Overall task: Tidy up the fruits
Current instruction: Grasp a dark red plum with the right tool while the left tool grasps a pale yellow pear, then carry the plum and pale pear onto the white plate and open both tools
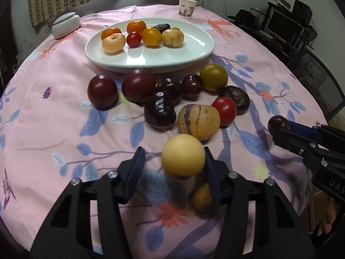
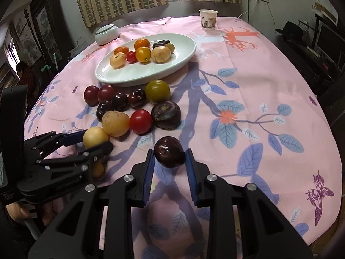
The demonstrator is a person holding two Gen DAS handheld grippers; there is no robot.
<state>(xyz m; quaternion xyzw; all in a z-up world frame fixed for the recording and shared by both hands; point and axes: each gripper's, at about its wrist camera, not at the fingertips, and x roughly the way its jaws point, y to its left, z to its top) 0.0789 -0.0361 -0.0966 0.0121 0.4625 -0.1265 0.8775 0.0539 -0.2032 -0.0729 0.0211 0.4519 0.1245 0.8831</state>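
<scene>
My left gripper [image 1: 173, 158] is open; a pale yellow round fruit [image 1: 183, 155] sits between its fingers against the right pad, and a small yellow fruit [image 1: 202, 197] lies below it. My right gripper [image 2: 170, 158] is shut on a dark purple fruit [image 2: 169, 151], held just above the cloth; this also shows in the left wrist view [image 1: 278, 123]. A white oval plate [image 1: 194, 49] holds several oranges, tomatoes and yellow fruits. In front of it lie dark red plums [image 1: 102, 91], a striped melon [image 1: 198, 118], a red tomato [image 1: 224, 110] and a green-yellow fruit [image 1: 214, 77].
The table is covered by a pink flowered cloth [image 2: 248, 82]. A paper cup [image 1: 187, 7] stands at the far edge and a white lidded bowl [image 1: 65, 24] at the far left. A chair [image 1: 323, 82] and desk clutter stand to the right.
</scene>
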